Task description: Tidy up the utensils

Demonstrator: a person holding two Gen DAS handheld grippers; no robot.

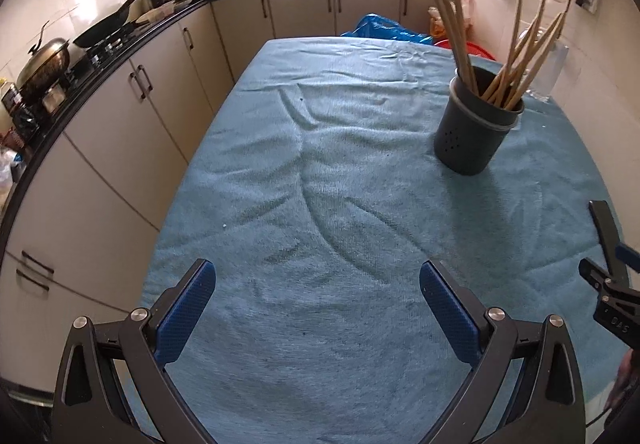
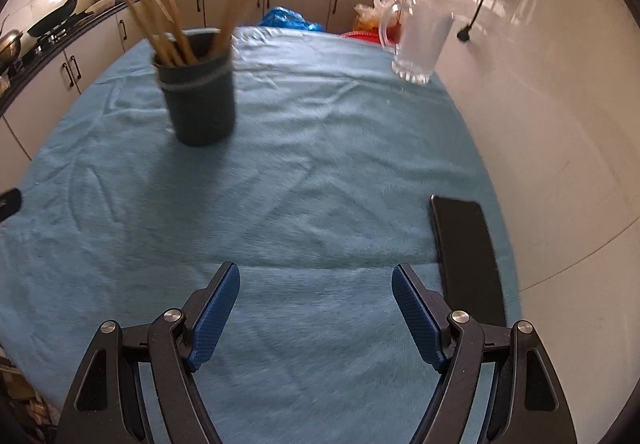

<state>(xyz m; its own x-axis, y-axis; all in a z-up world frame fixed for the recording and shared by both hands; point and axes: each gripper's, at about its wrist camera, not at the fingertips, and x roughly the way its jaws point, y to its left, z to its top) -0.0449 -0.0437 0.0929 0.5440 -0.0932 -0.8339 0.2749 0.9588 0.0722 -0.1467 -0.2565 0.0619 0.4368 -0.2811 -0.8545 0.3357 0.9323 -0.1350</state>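
A dark grey utensil holder (image 1: 474, 123) stands upright on the blue towel-covered table (image 1: 320, 179), at the right in the left wrist view and at the upper left in the right wrist view (image 2: 200, 91). Several wooden chopsticks (image 1: 512, 55) stand in it, leaning in two bunches; they also show in the right wrist view (image 2: 160, 15). My left gripper (image 1: 318, 276) is open and empty, low over the near part of the table. My right gripper (image 2: 316, 278) is open and empty too; part of it shows at the right edge of the left wrist view (image 1: 612, 276).
A black phone (image 2: 468, 252) lies flat near the table's right edge, beside my right gripper. A clear glass mug (image 2: 420, 39) stands at the far right corner. A white wall runs along the right. Kitchen cabinets (image 1: 132, 115) and a stove with a wok (image 1: 104, 27) run along the left.
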